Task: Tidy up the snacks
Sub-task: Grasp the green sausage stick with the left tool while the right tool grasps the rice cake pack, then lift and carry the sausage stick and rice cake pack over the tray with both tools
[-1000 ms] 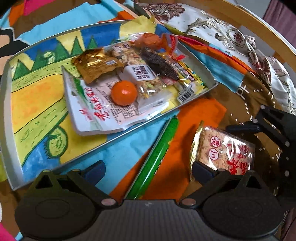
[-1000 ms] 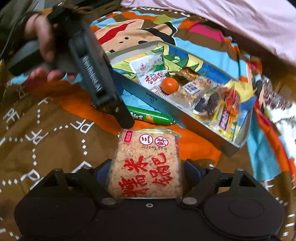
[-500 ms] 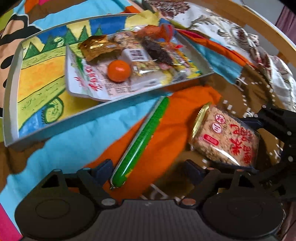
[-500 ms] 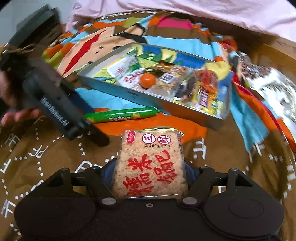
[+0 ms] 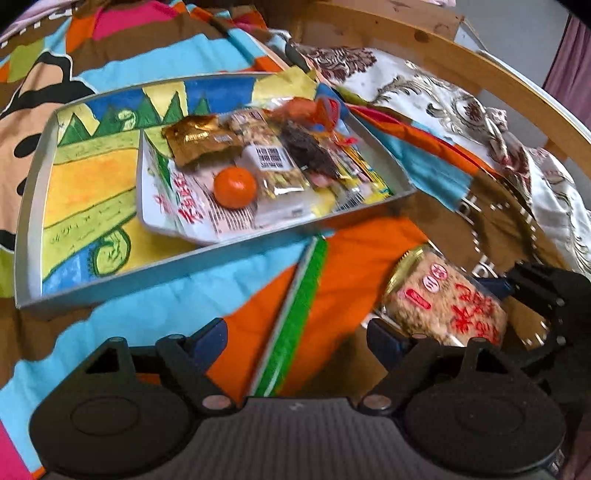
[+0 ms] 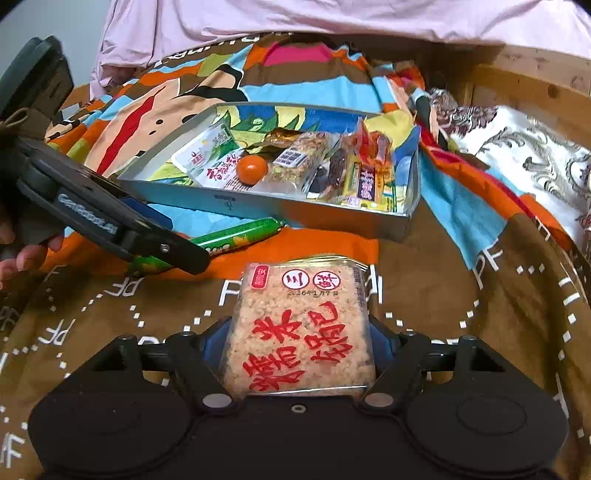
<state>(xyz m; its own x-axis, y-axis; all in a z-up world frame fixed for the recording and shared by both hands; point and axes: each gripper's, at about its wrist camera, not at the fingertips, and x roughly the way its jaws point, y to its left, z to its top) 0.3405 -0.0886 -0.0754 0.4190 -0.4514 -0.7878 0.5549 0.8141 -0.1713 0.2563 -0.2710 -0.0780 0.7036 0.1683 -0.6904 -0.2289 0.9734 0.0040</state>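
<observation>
A grey tray (image 5: 110,280) with a painted floor holds several snack packets and a small orange (image 5: 235,187) at its right end; it also shows in the right wrist view (image 6: 258,208). A green sausage stick (image 5: 291,325) lies on the blanket between the open fingers of my left gripper (image 5: 295,336), which straddles its near end. In the right wrist view the sausage (image 6: 236,236) pokes out beyond the left gripper's body (image 6: 110,225). My right gripper (image 6: 299,343) is shut on a rice cracker packet (image 6: 301,328) with red characters, also visible at right in the left wrist view (image 5: 443,306).
A colourful cartoon blanket (image 6: 424,295) covers the bed. A wooden bed rail (image 5: 461,62) curves along the right, with a patterned white cloth (image 5: 461,110) beside it. A pink sheet (image 6: 332,18) lies beyond the tray.
My left gripper has drawn back and lowered over the green sausage, which now lies between its fingers. My right gripper has closed on the cracker packet and kept hold of it.
</observation>
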